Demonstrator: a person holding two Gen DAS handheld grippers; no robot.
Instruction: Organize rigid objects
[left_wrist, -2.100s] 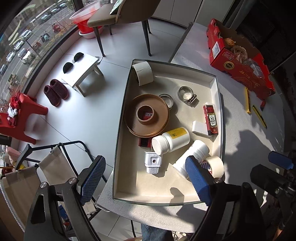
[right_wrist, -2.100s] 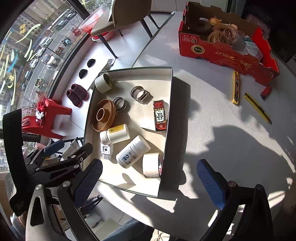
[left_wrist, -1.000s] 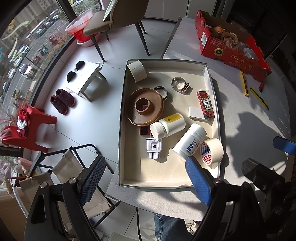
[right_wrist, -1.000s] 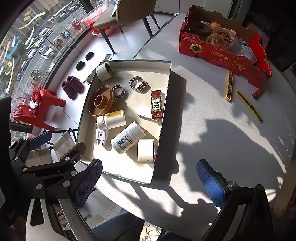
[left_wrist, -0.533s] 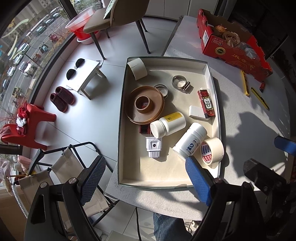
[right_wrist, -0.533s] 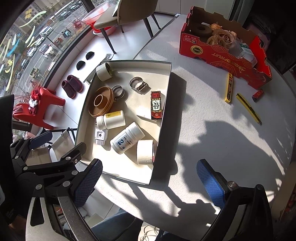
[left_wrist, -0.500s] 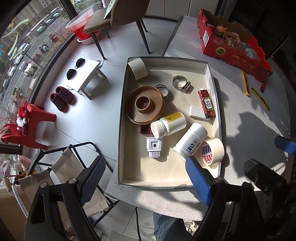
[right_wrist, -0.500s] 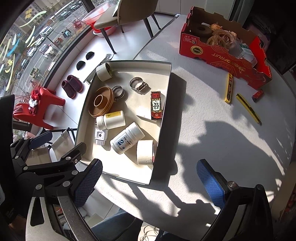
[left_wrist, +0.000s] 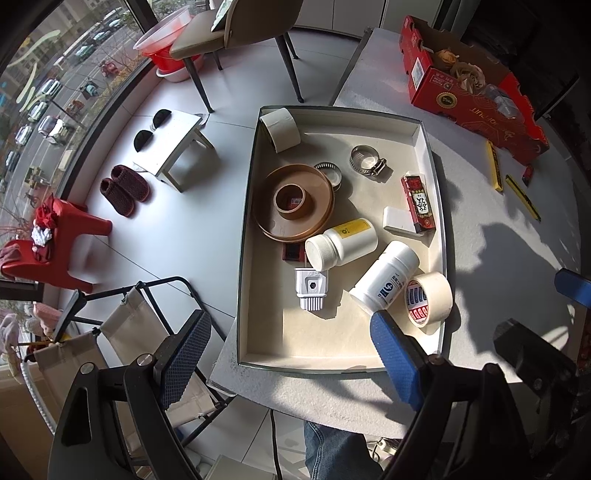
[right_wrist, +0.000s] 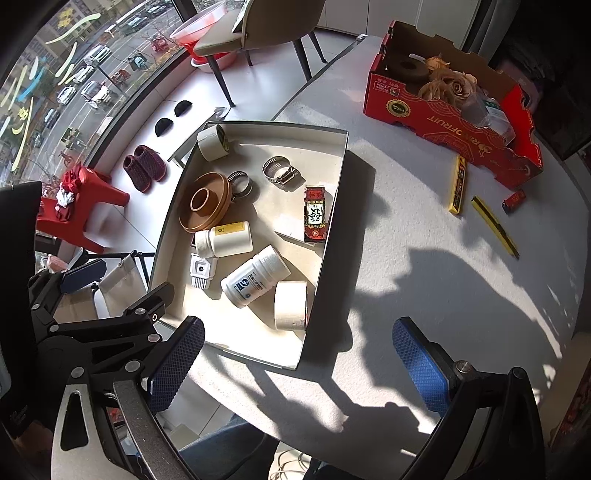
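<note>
Left wrist view: left hand-held gripper (left_wrist: 291, 354) with blue-padded jaws spread wide and empty, poised above the near end of a shallow cream rectangular tray (left_wrist: 246, 236) on the pale grey desk (left_wrist: 491, 258). Inside the tray lie a brown round wooden dish (left_wrist: 293, 203), a white plastic bottle with a yellow label (left_wrist: 341, 243), a larger white bottle with a blue logo (left_wrist: 386, 278), a roll of beige masking tape (left_wrist: 430, 299), a white ribbed plug-like block (left_wrist: 312, 288), a red and black slim box (left_wrist: 417, 203), and a steel hose clamp (left_wrist: 367, 160). A second tape roll (left_wrist: 280, 129) leans in the far left corner.

Right wrist view: right hand-held gripper (right_wrist: 295, 354) likewise wide open, gripping nothing, above the desk at the tray's near right corner. A red cardboard carton (right_wrist: 450, 122) stands at the far edge; a yellow utility knife (right_wrist: 458, 184) and a yellow-black strip (right_wrist: 495, 225) lie near it.
</note>
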